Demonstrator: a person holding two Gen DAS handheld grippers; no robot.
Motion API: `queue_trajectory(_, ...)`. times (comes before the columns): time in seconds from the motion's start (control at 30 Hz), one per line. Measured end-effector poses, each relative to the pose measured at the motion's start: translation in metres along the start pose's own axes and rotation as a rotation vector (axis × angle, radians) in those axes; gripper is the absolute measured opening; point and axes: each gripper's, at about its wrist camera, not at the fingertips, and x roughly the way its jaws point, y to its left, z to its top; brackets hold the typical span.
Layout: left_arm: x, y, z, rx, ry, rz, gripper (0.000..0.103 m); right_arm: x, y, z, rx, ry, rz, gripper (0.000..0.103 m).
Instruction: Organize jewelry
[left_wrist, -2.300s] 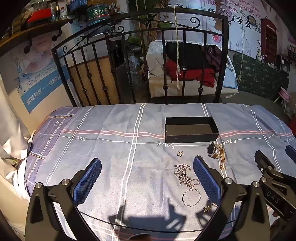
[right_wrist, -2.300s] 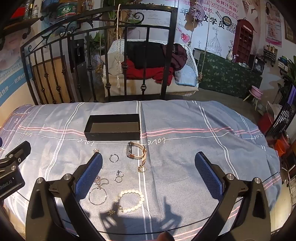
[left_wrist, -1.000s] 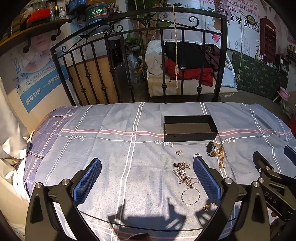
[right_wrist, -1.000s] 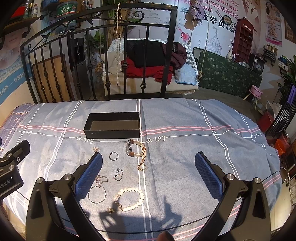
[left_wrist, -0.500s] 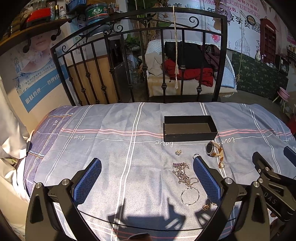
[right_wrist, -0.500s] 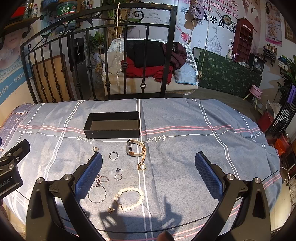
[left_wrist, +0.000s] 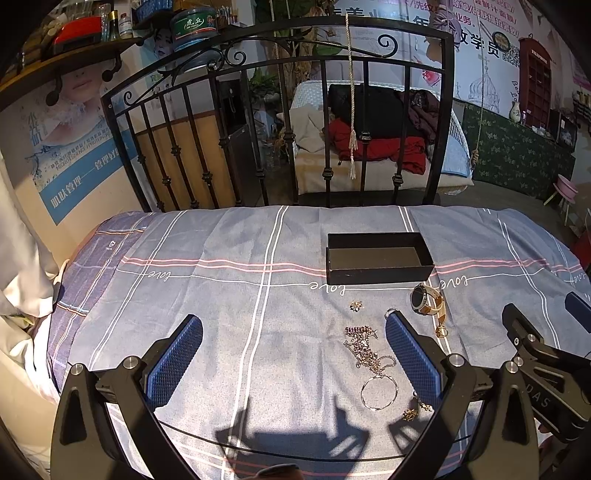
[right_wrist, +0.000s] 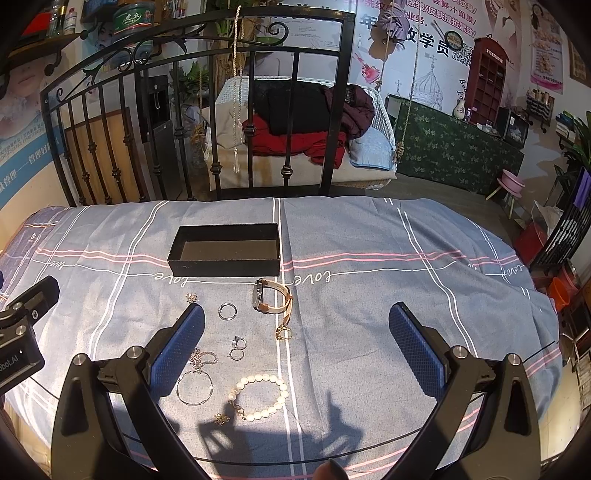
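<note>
An open black box (right_wrist: 224, 251) sits on the blue plaid cloth; it also shows in the left wrist view (left_wrist: 378, 258). In front of it lie a watch (right_wrist: 271, 295), a silver ring (right_wrist: 226, 310), a gold ring (right_wrist: 283, 333), small rings (right_wrist: 237, 348), a pearl bracelet (right_wrist: 260, 397), a hoop (right_wrist: 194, 386), a chain (left_wrist: 364, 347) and a small brooch (left_wrist: 356, 305). My right gripper (right_wrist: 295, 325) is open above the jewelry. My left gripper (left_wrist: 293, 336) is open, left of the chain. Both are empty.
A black iron railing (left_wrist: 280, 122) stands behind the table's far edge. The right gripper's body (left_wrist: 543, 369) shows at the left wrist view's right side. The cloth (left_wrist: 184, 280) covers the table. A curtain (left_wrist: 18, 258) hangs at far left.
Both grippers have barely moved; the view has drifted slightly. Both stay open, and the jewelry lies as before.
</note>
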Motion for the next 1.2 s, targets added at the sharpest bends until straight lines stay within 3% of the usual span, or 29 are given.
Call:
queue_trajectory(0.83,0.01,-0.007,-0.001,0.011,0.023,-0.001,0.097,0.009,-0.001,-0.002,0.004,0.032,0.01,0.099)
queue_trajectory(1.2,0.061,-0.016,-0.016,0.01,0.109,-0.008,0.097,0.059,-0.018,-0.019,-0.004,0.082,0.012,0.099)
